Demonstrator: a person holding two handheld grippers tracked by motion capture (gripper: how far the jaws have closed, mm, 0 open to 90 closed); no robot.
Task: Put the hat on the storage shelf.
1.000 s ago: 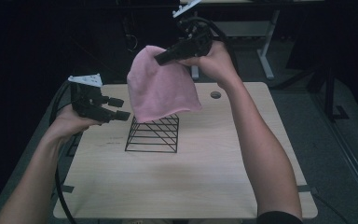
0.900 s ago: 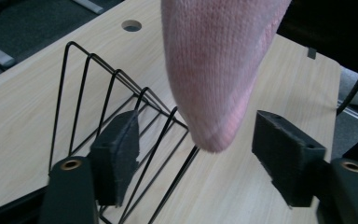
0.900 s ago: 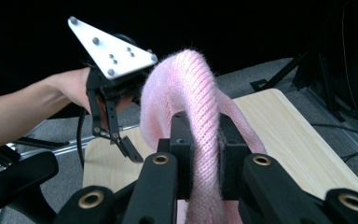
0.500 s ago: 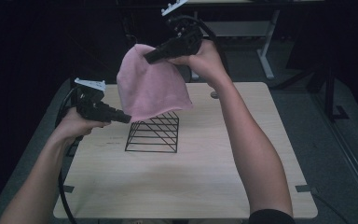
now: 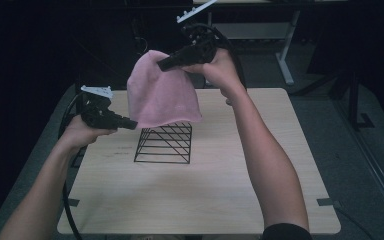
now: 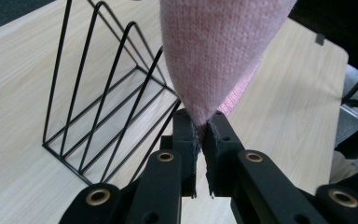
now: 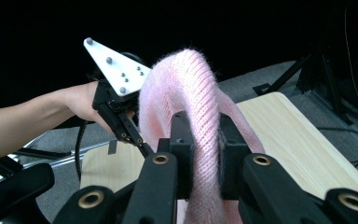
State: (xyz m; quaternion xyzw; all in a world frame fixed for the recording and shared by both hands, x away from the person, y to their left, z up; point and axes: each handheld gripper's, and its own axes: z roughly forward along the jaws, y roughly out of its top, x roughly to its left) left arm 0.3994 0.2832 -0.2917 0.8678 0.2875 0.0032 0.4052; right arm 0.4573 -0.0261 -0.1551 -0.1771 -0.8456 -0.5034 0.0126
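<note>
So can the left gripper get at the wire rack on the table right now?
Probably not yet. The left gripper has just closed on the pink cloth's lower corner, so its jaws are full. The wire rack stands close beside it with nothing between.

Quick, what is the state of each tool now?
Left tool: jaws have just been closing, now shut on a corner of the pink cloth.
Right tool: shut on the pink cloth, holding it up.

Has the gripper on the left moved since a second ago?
Yes. The left gripper has slid right toward the black wire rack, its jaws have just been closing, and they now pinch the pink cloth's lower corner.
</note>
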